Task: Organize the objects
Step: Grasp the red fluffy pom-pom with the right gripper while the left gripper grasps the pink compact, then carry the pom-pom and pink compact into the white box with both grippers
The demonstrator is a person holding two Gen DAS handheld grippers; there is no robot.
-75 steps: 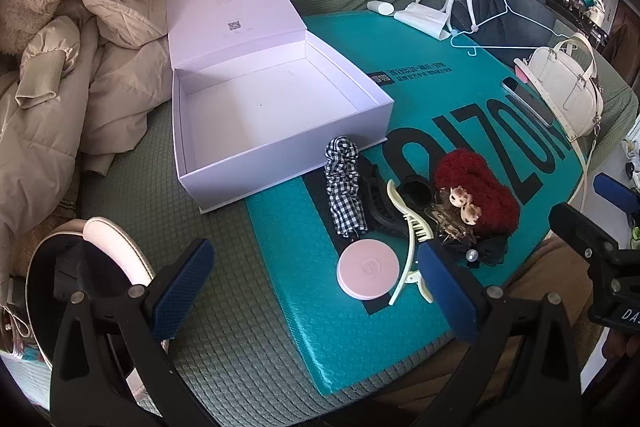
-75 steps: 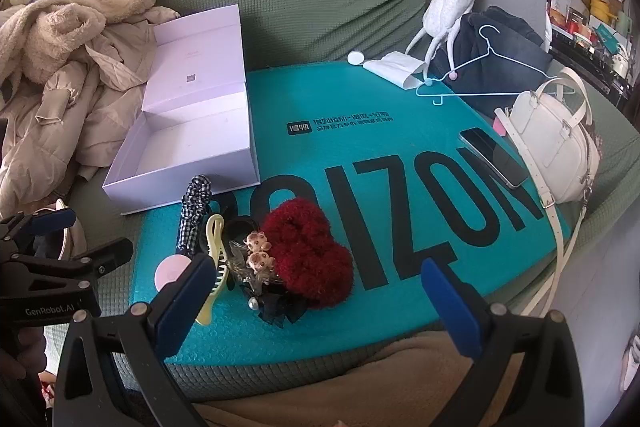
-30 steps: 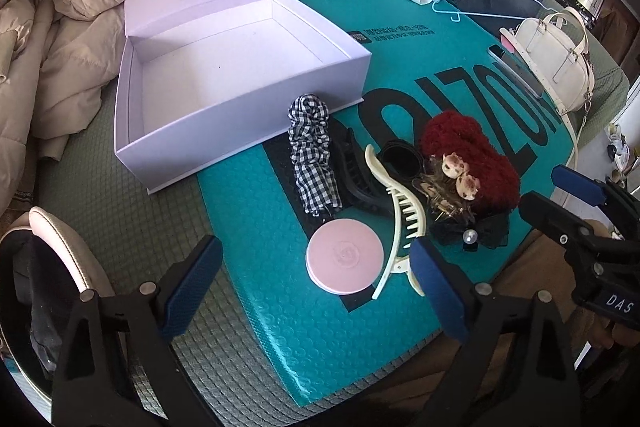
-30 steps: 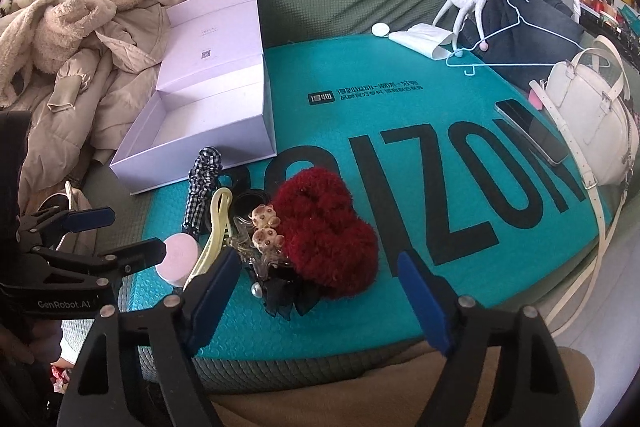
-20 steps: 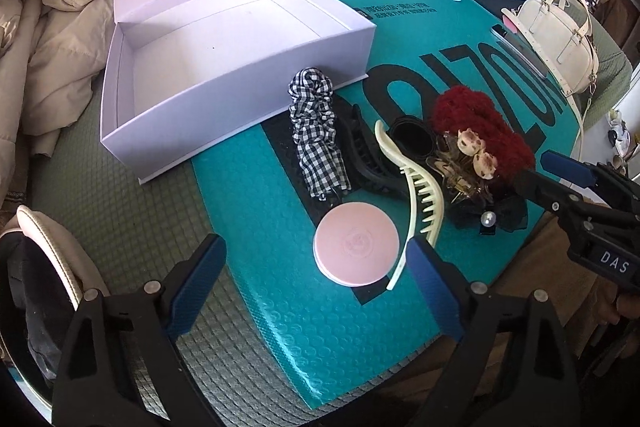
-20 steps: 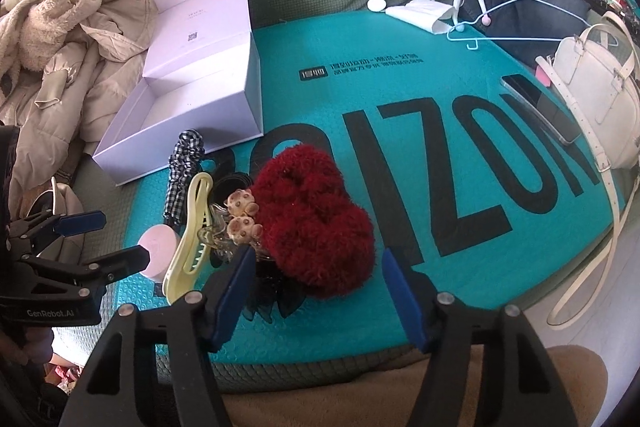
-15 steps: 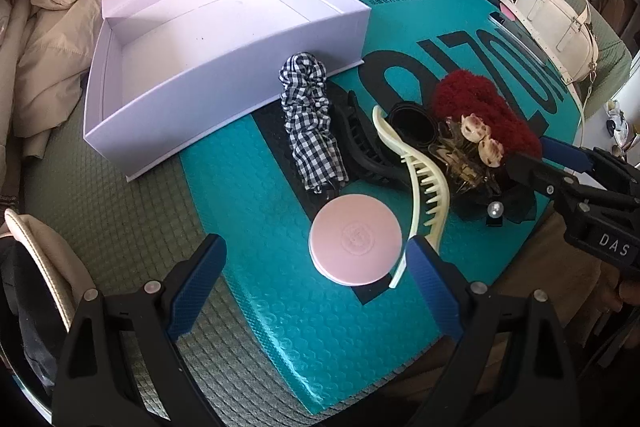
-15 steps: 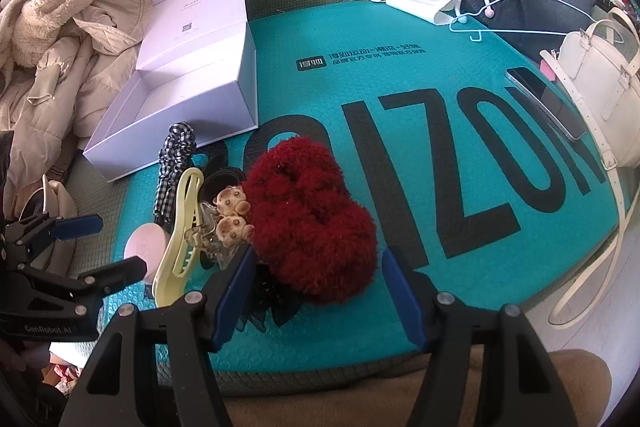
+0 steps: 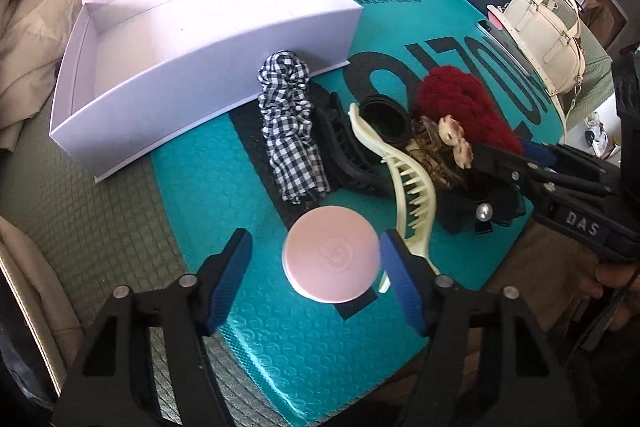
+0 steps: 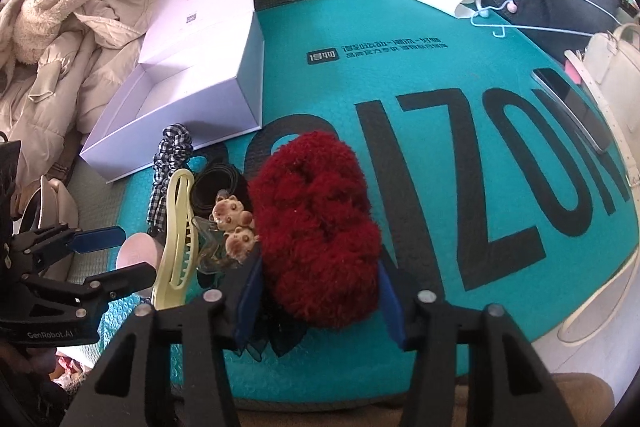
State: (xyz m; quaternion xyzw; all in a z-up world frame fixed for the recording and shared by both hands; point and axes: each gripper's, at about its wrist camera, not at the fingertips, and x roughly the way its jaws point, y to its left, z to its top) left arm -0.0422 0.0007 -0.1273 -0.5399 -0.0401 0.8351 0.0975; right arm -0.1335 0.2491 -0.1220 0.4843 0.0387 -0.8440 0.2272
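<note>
Our left gripper [image 9: 316, 259] has just been closing and now brackets the pink round case [image 9: 331, 254], its right pad at the rim and its left pad apart from it; our right gripper [image 10: 316, 291] has also been closing, its pads flanking the near end of the red scrunchie [image 10: 316, 227], though we cannot tell if they press it; just beyond the case lie the cream claw clip [image 9: 404, 183] and checked scrunchie [image 9: 292, 135]; farther off stands the open white box [image 9: 192, 27], on the teal mat [image 9: 304, 347].
</note>
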